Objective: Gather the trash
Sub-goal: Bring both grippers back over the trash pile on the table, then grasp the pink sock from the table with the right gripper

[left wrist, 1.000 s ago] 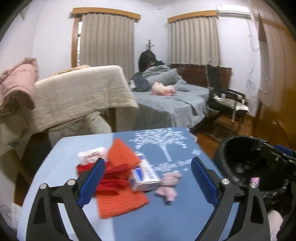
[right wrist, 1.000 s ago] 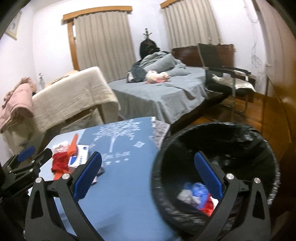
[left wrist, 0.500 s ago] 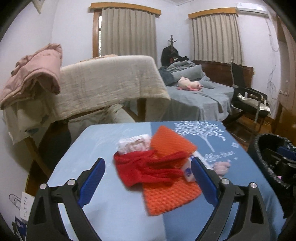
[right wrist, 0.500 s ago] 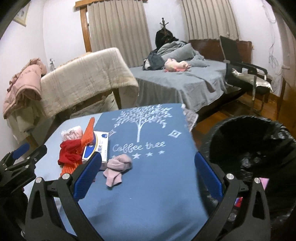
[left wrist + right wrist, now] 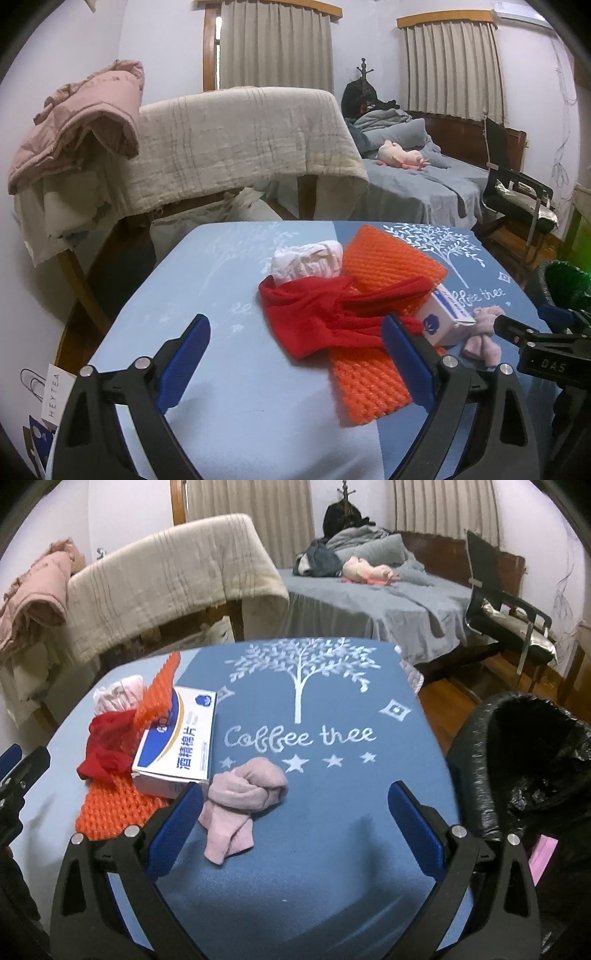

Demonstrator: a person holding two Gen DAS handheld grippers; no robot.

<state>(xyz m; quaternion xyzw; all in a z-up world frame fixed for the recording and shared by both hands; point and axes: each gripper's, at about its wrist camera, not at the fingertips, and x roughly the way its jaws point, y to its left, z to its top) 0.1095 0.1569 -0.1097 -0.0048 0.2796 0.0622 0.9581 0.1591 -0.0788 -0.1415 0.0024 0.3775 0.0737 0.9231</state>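
A bedroom, with a blue table (image 5: 332,849). The right gripper (image 5: 295,823) is wide open, empty — the pink sock (image 5: 240,797) sits just ahead. Drop low, pinch its bunched middle, carry it to the black bin (image 5: 524,775). The left gripper (image 5: 295,362) gapes empty too.

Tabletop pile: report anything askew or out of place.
The white box lies tilted, propped on the orange mesh pad, with a red cloth draped over the pad. A pink sock lies crumpled apart. Nothing spilled or damaged.

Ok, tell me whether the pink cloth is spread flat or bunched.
Bunched. The pink cloth lies knotted in a wad on the blue tablecloth, one end trailing.
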